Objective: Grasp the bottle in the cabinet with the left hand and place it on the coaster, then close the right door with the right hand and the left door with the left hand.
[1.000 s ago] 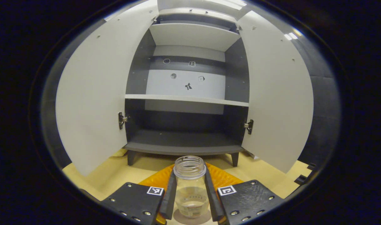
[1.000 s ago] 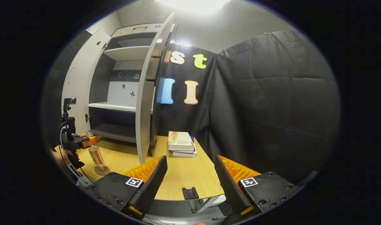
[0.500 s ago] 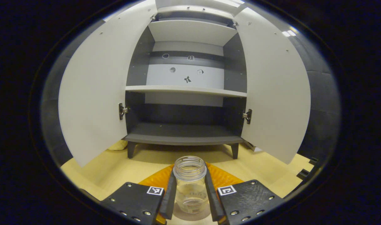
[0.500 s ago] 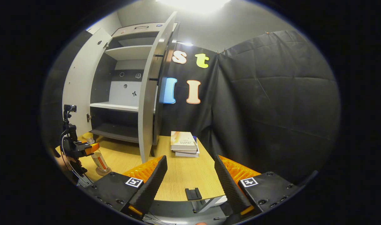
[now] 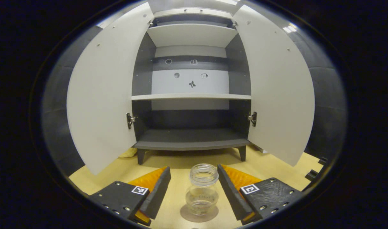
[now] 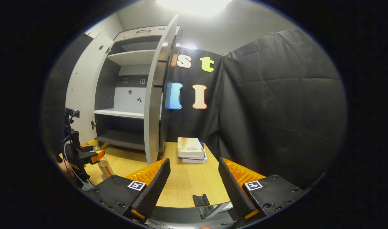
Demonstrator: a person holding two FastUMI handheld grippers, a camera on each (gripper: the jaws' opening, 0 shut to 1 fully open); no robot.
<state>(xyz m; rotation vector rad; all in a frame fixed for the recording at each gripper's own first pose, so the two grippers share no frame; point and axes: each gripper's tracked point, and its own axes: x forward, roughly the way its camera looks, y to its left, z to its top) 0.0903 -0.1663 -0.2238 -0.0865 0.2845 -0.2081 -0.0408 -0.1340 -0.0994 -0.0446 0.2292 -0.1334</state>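
Note:
A clear capless bottle (image 5: 202,190) stands upright on a round brown coaster (image 5: 199,215) on the wooden table. My left gripper (image 5: 194,186) is open, its fingers apart on either side of the bottle without touching it. Straight ahead, the grey cabinet (image 5: 191,95) has both doors swung wide: left door (image 5: 101,92), right door (image 5: 276,89). In the right gripper view my right gripper (image 6: 192,181) is open and holds nothing. There the right door (image 6: 155,95) stands edge-on, and the bottle (image 6: 104,163) and the left gripper (image 6: 86,155) sit at the far left.
A stack of books (image 6: 191,150) lies on the wooden table (image 6: 184,181) to the right of the cabinet. A small black clip (image 6: 200,200) sits at the table's near edge. Something yellow (image 5: 128,153) lies under the left door. Black cloth walls close in the right side.
My left gripper has opened and let go of the bottle, which now stands free on the coaster. The left gripper has drawn back a little. The right gripper has barely shifted.

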